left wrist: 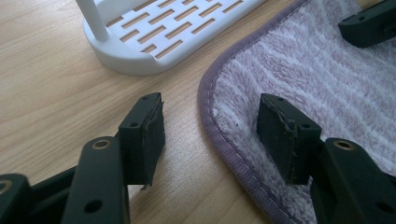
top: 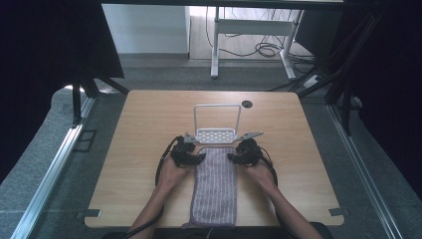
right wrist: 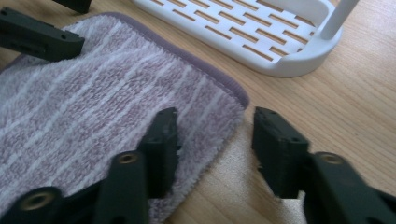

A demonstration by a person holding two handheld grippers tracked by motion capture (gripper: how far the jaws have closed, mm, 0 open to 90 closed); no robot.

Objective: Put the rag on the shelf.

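Your left gripper (top: 200, 158) sits at the towel's (top: 215, 184) far-left corner, jaws spread wide and straddling the purple hem: in its own view one jaw is over bare table (top: 144, 129), the other over the terry, nothing pinched. The towel lies flat as a long strip running from 12 to 6 o'clock at the near middle of the table. The white rack (top: 215, 134) sits just past its far end at 12. Your right gripper (top: 231, 157) mirrors it on the far-right corner, jaws also apart, one over towel, one over wood.
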